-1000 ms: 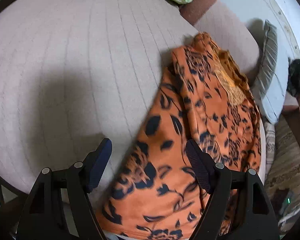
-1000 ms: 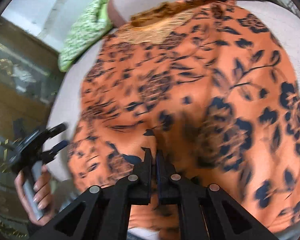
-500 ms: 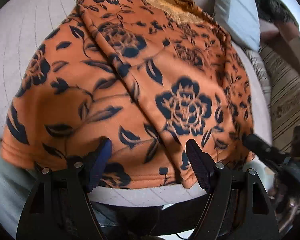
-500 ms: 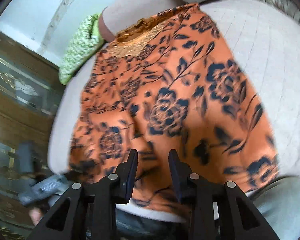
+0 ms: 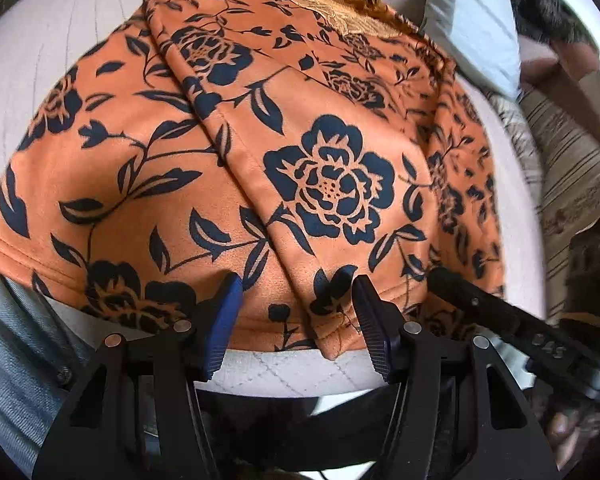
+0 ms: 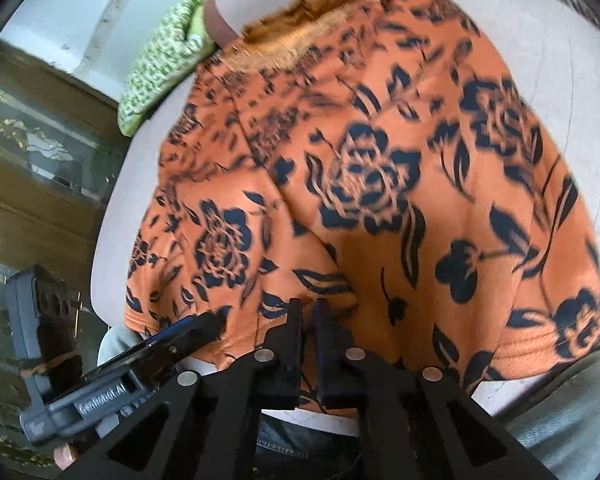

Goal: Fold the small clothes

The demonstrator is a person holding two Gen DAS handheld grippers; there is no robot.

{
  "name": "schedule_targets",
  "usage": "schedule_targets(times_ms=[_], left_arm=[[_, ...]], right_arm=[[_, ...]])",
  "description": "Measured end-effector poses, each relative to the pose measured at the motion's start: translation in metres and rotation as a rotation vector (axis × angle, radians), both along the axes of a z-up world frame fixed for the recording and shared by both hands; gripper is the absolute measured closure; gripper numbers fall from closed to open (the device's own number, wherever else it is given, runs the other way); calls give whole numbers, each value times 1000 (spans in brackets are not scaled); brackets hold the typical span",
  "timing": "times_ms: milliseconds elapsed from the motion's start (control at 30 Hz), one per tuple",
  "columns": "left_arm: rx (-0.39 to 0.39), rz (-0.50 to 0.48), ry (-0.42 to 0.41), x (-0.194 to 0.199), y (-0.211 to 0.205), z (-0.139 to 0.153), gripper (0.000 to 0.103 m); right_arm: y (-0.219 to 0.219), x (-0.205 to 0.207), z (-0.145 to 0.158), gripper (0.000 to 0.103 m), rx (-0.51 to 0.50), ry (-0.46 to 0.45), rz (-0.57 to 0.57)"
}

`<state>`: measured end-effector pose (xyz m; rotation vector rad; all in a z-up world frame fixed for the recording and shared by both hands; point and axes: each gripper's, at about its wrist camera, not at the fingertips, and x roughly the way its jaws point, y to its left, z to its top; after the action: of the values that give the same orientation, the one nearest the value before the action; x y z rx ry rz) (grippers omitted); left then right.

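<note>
While right hand-held gripper [image 6: 308,320] pinches orange garment [image 6: 380,200] hem.

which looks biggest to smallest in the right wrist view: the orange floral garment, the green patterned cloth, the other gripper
1. orange floral garment, by far the largest, filling most of the view.
2 and 3. green patterned cloth and left gripper: they cover similar areas; the gripper is much nearer the camera, so no firm ranking.

Right gripper [image 6: 307,320] pinched on orange floral garment [image 6: 380,184] hem — blurred.
</note>
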<state>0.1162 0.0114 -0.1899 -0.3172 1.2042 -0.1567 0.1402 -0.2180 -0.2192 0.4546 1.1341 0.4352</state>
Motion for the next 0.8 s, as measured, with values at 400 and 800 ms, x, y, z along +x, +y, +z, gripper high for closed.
schedule_targets(times_ms=[400, 800], left_arm=[[-111, 28, 98, -8, 17, 0, 101], [-141, 21, 103, -11, 5, -3, 43]], right_arm=[[-7, -1, 26, 65, 10, -85, -32], [-10, 10, -7, 62, 63, -97, -28]])
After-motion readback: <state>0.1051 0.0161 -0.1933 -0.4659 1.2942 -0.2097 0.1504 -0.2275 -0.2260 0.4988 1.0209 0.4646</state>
